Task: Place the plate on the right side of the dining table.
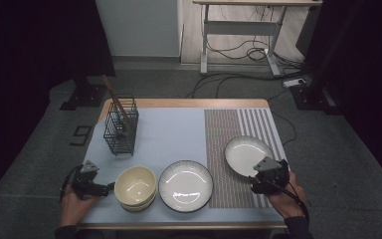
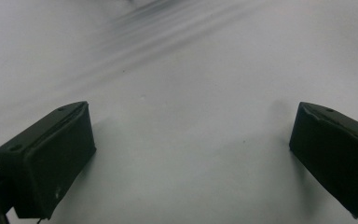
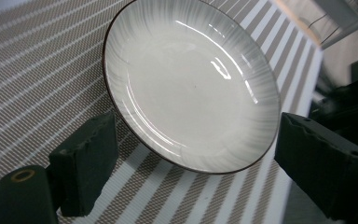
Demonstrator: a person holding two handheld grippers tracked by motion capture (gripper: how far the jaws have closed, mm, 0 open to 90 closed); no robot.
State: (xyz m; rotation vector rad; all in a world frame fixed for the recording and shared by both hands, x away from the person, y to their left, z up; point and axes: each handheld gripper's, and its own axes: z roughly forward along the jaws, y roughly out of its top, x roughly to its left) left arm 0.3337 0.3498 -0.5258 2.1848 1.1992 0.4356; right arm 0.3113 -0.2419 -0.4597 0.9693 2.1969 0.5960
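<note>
- Small plate (image 1: 247, 154) lies on the striped part of the mat (image 1: 229, 149), at the right side of the table (image 1: 184, 103), flat and right way up.
- My right tongs (image 1: 259, 175) sit at the plate's near right rim in the high view, in my right hand (image 1: 288, 196); from there I cannot tell whether they touch the rim.
- In the right gripper view the small plate (image 3: 191, 84) lies ahead of the jaws and between their lines; its near rim reaches down into the gap. The jaws stand wide apart, neither pad pressing on the rim, nothing clamped.
- That view also shows the striped cloth under the plate and a bare strip of mat past its far edge.
- My left tongs (image 1: 107, 188) rest low at the near left of the table in my left hand (image 1: 74, 204), tips pointing toward the cream bowls (image 1: 136, 186), just beside them.
- In the left gripper view the jaws are wide apart with plain pale surface between them, nothing gripped.
- Large plate (image 1: 185, 185) lies between the bowls and the small plate, apart from both tongs.
- Wire basket (image 1: 121, 130) stands at the far left of the mat with a brown stick (image 1: 113, 94) leaning out of it, well apart from the small plate.
</note>
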